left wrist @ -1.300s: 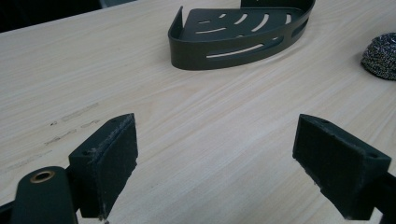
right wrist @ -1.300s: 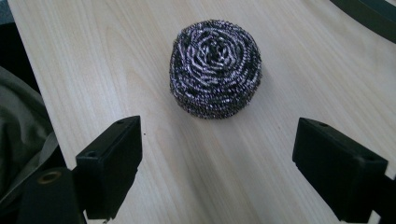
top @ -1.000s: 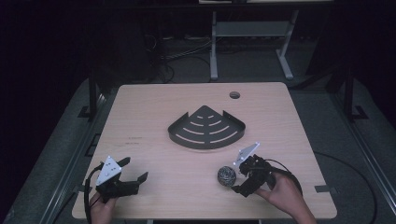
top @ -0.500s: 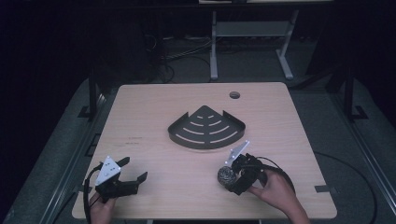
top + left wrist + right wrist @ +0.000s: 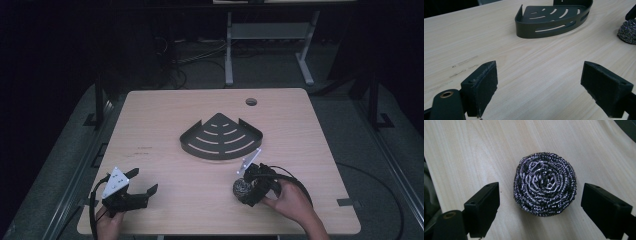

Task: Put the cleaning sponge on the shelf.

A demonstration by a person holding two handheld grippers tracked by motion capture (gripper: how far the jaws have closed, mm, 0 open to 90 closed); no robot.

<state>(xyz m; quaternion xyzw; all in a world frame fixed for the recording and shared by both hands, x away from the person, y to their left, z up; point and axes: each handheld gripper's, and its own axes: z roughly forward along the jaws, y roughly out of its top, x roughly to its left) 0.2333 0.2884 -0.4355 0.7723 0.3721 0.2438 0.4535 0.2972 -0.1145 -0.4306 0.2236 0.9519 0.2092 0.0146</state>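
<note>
Early stage. Your right tongs (image 5: 248, 191) are down over the steel scourer (image 5: 545, 183), jaws spread wide to either side of it, neither pad touching yet, so no grip is made. The scourer sits flat on the surface (image 5: 165, 130), near the front edge on your right, just in front of the corner shelf basket (image 5: 221, 137) and apart from it. Left to do, as I judge it: close on the scourer, lift, and probably set it in the basket, which holds nothing now. Your left tongs (image 5: 539, 85) are also wide, holding nothing, low over the front-left of the surface, well apart from the scourer.

Count: one scourer, one basket, two tongs, one round cable hole (image 5: 251, 102) at the far side of the surface.
</note>
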